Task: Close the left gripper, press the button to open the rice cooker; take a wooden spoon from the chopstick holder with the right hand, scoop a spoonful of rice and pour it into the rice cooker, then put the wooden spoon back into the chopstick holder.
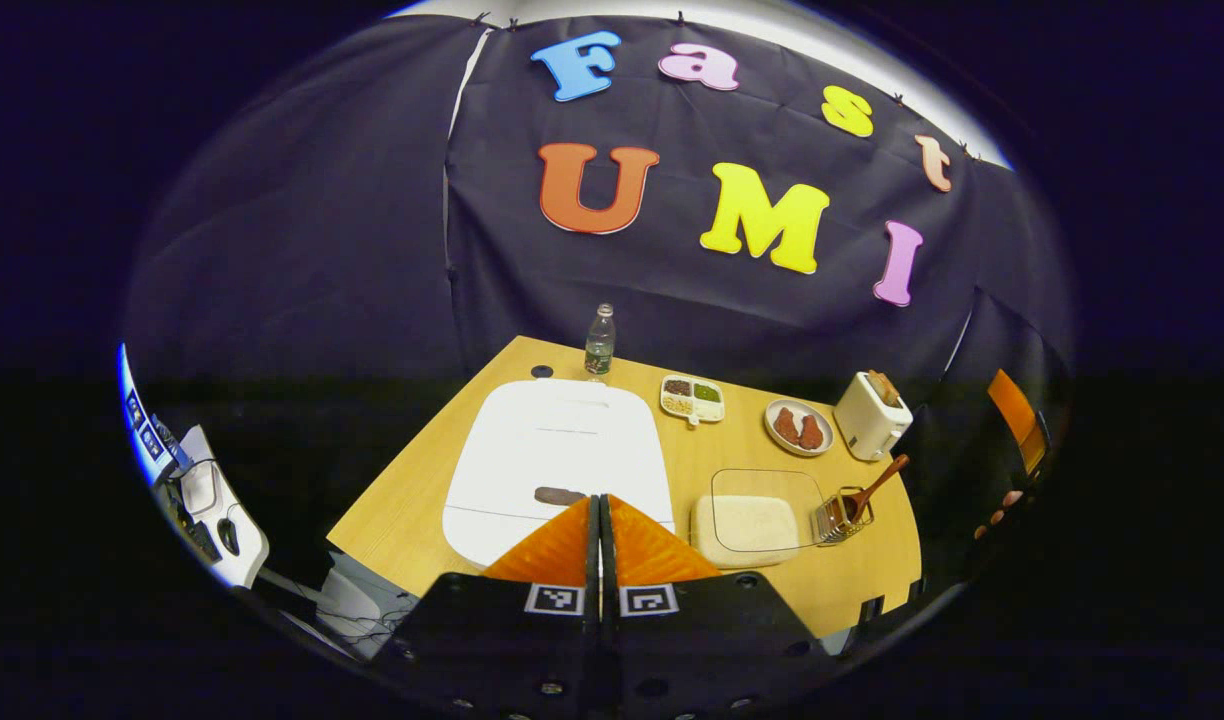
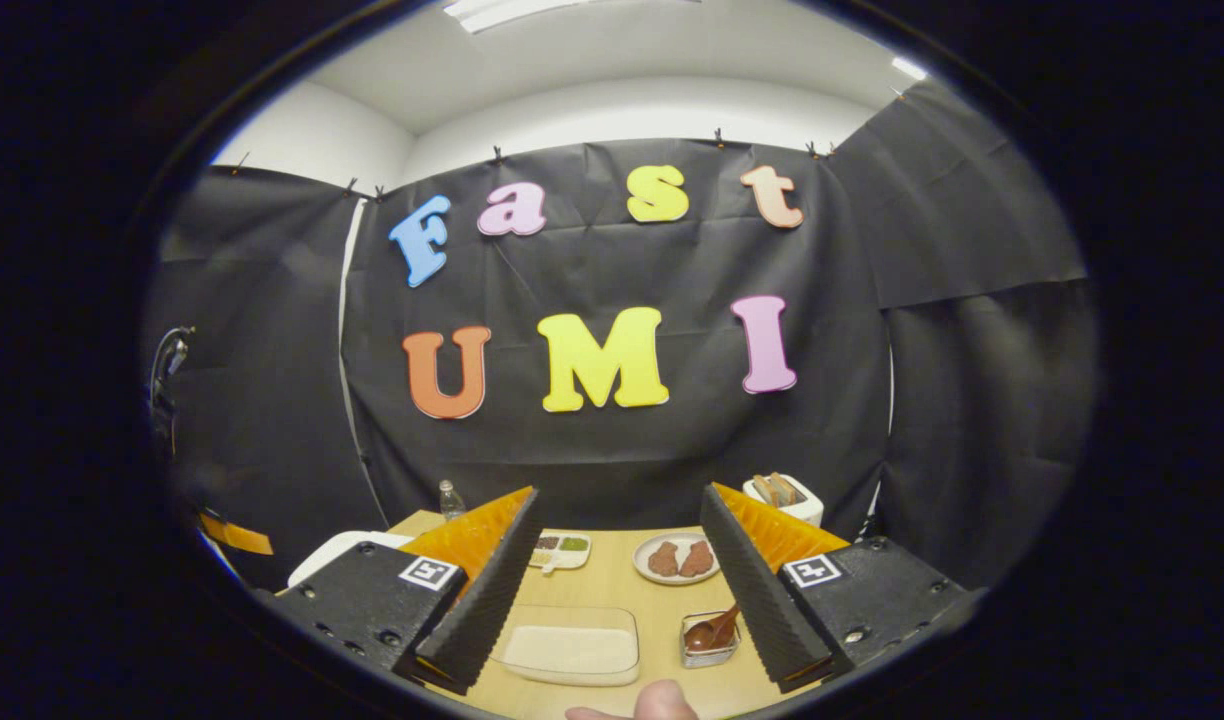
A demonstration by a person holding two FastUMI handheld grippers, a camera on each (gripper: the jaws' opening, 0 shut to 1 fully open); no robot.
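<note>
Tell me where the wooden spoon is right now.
The wooden spoon stands in the chopstick holder near the table's right edge in the left gripper view, right of the rice container.

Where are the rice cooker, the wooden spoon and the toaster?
rice cooker (image 1: 557, 445), left gripper view, on its white lid.
wooden spoon (image 1: 880, 482), left gripper view, on its handle.
toaster (image 1: 869, 418), left gripper view, on its white side.
</note>
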